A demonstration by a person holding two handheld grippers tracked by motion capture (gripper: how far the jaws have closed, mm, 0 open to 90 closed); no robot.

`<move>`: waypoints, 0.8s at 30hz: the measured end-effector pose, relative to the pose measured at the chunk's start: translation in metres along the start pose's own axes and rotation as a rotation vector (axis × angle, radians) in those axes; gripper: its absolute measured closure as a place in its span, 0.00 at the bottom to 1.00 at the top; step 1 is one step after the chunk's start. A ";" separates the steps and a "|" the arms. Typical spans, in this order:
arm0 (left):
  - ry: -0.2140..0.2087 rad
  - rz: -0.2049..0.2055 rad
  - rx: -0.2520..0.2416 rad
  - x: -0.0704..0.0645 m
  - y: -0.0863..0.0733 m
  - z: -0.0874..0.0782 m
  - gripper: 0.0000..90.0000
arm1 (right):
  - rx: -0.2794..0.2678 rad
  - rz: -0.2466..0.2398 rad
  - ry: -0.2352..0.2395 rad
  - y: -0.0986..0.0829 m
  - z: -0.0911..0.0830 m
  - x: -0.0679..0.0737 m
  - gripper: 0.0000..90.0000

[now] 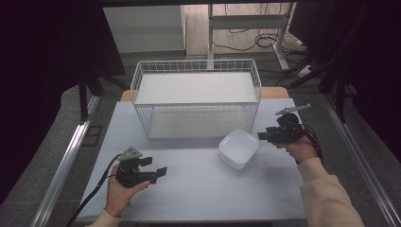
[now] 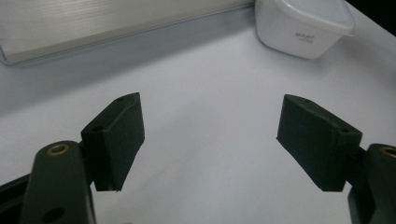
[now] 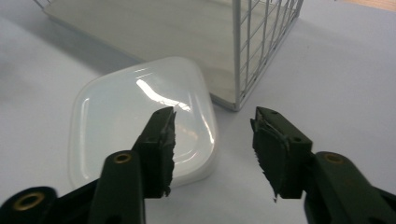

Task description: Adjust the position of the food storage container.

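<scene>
— Table (image 1: 198, 189) first, please: what do I log on it?

— Item one, white wire rack (image 1: 196, 97), two shelves, standing at twelve o'clock on the pale tabletop from my high view. Item two, white lidded container (image 1: 239, 148), rounded square, at about two o'clock from the table's centre, just in front of the rack's right front corner and apart from it as far as I can tell.

— Left gripper?

— Left gripper (image 1: 153, 166), held in my left hand (image 1: 120, 191) at seven o'clock, low over bare table. Jaws spread wide, nothing between them; in the left gripper view the container (image 2: 303, 25) sits far off at one o'clock and the rack's lower shelf (image 2: 107, 23) runs along eleven to twelve.

— Right gripper?

— Right gripper (image 1: 263, 135), in my right hand (image 1: 300, 150) at three o'clock, pointing toward the container and just beside its right edge. Jaws parted, empty. In the right gripper view the left pad overlaps the container's glossy lid (image 3: 140, 116); whether it touches, I cannot tell. The rack's corner post (image 3: 240, 56) stands at twelve o'clock beyond.

— Anything in the rack?

— Both shelves look bare.
</scene>
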State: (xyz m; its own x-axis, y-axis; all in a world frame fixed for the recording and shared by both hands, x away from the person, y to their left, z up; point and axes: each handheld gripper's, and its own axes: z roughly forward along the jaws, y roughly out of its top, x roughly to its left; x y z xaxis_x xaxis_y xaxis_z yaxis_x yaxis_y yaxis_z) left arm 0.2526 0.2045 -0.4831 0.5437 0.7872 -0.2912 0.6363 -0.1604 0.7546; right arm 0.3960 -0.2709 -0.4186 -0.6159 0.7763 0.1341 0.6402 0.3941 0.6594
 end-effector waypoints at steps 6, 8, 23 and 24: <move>-0.005 -0.008 -0.022 0.000 0.003 -0.005 0.25 | 0.049 -0.003 -0.010 0.010 0.021 -0.012 0.83; -0.006 -0.008 -0.023 0.000 0.003 -0.005 0.25 | 0.058 -0.002 -0.012 0.010 0.024 -0.014 0.86; -0.002 -0.004 -0.024 0.000 0.003 -0.006 0.25 | 0.119 -0.099 -0.006 0.008 0.053 -0.012 0.99; -0.002 -0.004 -0.024 0.000 0.003 -0.006 0.25 | 0.120 -0.106 -0.008 0.008 0.054 -0.010 0.99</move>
State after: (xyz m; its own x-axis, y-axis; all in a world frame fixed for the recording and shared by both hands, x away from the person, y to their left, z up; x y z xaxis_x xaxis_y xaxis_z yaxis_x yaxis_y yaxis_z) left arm 0.2513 0.2074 -0.4776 0.5418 0.7868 -0.2956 0.6256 -0.1427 0.7670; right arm 0.4322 -0.2484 -0.4545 -0.6799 0.7306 0.0621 0.6221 0.5299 0.5764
